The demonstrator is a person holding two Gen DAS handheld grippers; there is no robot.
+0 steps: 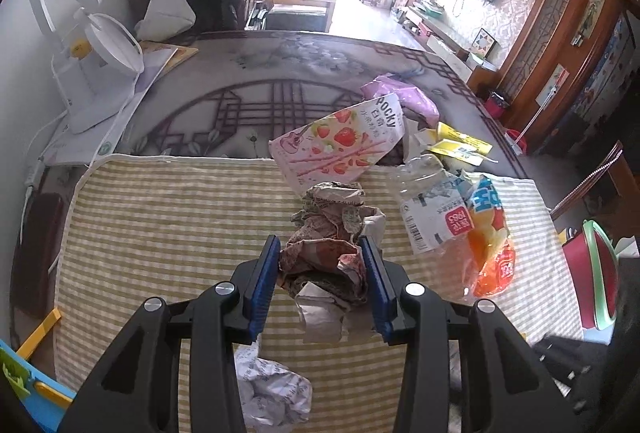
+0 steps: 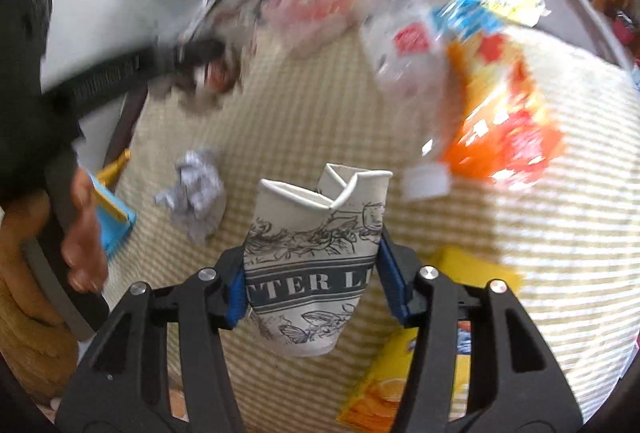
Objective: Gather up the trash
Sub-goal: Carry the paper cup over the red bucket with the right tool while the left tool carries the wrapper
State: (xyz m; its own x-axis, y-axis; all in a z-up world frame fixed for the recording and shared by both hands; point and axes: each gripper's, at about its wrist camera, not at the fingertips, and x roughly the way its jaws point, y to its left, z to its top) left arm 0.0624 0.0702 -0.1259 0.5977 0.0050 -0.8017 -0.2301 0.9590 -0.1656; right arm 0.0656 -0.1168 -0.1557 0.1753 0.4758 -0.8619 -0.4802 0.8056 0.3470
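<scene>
Crushed paper cup (image 2: 316, 257), light and soft, pinched mid-body by right gripper (image 2: 316, 273) at lower centre; crumpled wrapper (image 1: 328, 257) squeezed in left gripper (image 1: 324, 285).

The crumpled paper wad (image 1: 326, 233) looks matt and creased, printed in dull browns. The paper cup (image 2: 316, 265) is smooth white card with a crushed rim. The striped cloth (image 1: 160, 225) shows a woven, matt weave. The snack bag (image 1: 490, 245) is glossy plastic film — so is the clear wrapper (image 1: 432, 209).
</scene>
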